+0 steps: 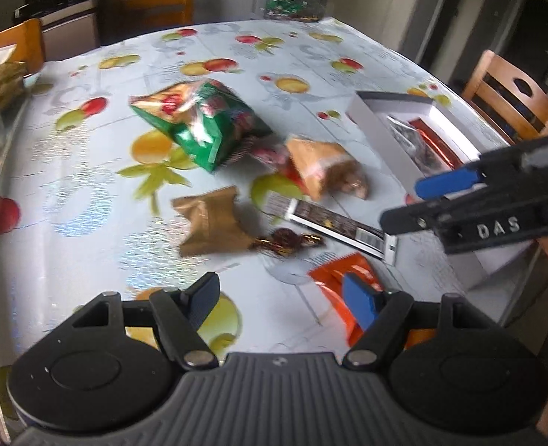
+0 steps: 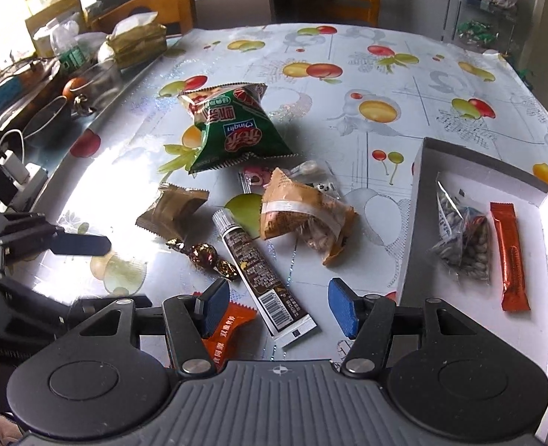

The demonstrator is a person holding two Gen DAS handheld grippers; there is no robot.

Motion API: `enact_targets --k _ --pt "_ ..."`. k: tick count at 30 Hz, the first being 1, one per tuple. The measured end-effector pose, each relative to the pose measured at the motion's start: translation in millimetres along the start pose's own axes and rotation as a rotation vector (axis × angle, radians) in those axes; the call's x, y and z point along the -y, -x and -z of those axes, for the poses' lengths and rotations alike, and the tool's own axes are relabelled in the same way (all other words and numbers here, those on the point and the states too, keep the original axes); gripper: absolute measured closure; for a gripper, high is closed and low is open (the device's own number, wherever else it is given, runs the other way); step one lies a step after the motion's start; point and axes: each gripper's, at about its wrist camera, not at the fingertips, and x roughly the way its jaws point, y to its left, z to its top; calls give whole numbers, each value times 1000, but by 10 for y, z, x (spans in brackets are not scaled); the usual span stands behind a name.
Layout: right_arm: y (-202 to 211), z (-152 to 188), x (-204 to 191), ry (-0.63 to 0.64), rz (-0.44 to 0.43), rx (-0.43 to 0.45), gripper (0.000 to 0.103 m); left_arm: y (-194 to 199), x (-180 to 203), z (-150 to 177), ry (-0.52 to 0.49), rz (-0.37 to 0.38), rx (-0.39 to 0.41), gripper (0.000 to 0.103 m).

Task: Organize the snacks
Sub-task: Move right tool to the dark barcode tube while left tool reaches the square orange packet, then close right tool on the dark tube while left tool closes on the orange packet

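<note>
Likely we take the stiff, light chocolate sachet (image 2: 266, 278) at mid-length, both our grippers' jaws wide and empty above the surface (image 2: 385, 74)

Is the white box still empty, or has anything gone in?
Not empty: the white box holds a clear seed bag and an orange stick packet; other snacks lie outside.

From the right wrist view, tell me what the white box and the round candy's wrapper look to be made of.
White box: probably thin cardboard, matte; its walls are flat, folded-looking and cast soft shadows without glare.
Candy wrapper: looks like metallic foil, glossy brown and gold; it is crinkled, with twisted ends that catch bright glints.
</note>
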Motion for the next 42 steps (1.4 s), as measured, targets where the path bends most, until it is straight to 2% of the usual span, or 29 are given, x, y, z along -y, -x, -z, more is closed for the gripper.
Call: enact_targets --k 6,13,20,34,42 --pt "18 11 31 38 14 1 44 -135 193 19 -30 44 -29 30" --pt "2 -14 58 62 12 -16 44 -286 337 -18 58 79 -45 30" --pt "-62 -42 71 97 2 -31 44 -408 432 -2 82 56 -54 30" --pt "-283 -151 11 179 -42 -73 44 -510 375 21 135 30 -56 30" --pt "-394 -209 -33 208 -70 -88 44 -527 366 63 110 10 -64 32"
